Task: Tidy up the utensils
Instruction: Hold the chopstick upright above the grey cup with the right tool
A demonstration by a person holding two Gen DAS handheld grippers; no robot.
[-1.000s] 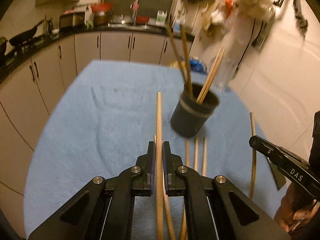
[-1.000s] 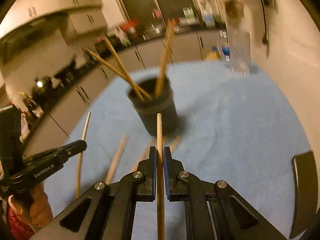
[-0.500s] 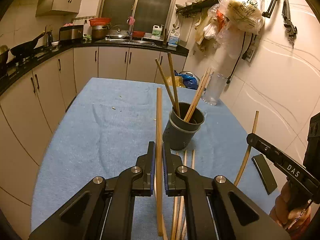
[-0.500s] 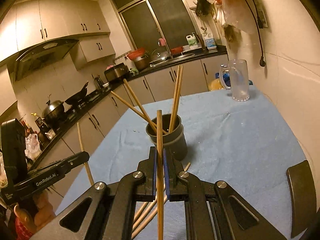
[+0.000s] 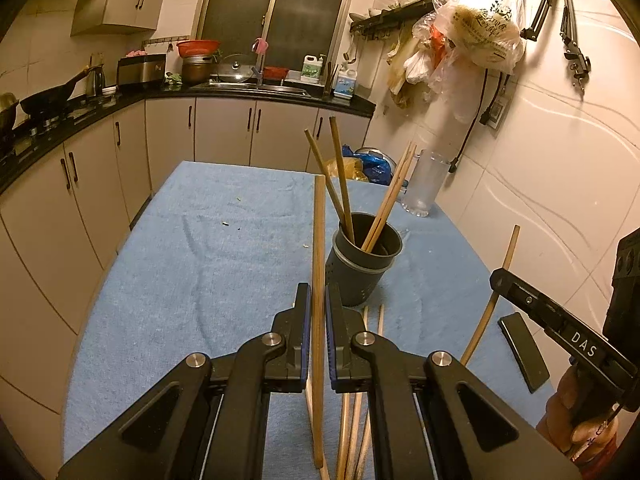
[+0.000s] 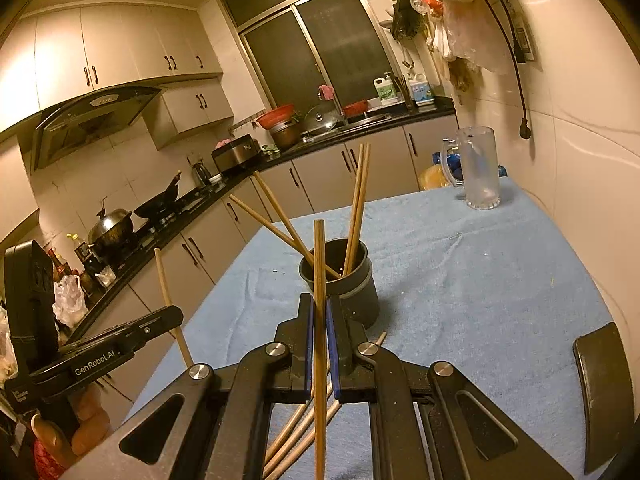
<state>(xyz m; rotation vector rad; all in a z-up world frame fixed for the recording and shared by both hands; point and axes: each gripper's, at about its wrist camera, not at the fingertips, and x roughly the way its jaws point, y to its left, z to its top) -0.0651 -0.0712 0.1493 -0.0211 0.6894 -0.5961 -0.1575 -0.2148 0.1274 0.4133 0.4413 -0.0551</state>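
Observation:
A dark utensil cup (image 5: 362, 268) stands on the blue cloth (image 5: 200, 264) and holds several wooden chopsticks (image 5: 340, 184). It also shows in the right wrist view (image 6: 344, 284). My left gripper (image 5: 317, 300) is shut on a chopstick (image 5: 319, 240), held upright above the table, near side of the cup. My right gripper (image 6: 318, 310) is shut on a chopstick (image 6: 319, 264), also raised, close before the cup. Several loose chopsticks (image 5: 360, 400) lie on the cloth under the grippers, and show in the right wrist view (image 6: 296, 432) too.
A clear plastic mug (image 5: 424, 184) stands at the far right of the table near the tiled wall. A flat black object (image 5: 522, 350) lies at the right table edge. Kitchen cabinets and counter (image 5: 80, 128) run along the left and back.
Both grippers have risen and tilted up with their chopsticks; the cup now sits lower and farther in view. Both grips are unchanged.

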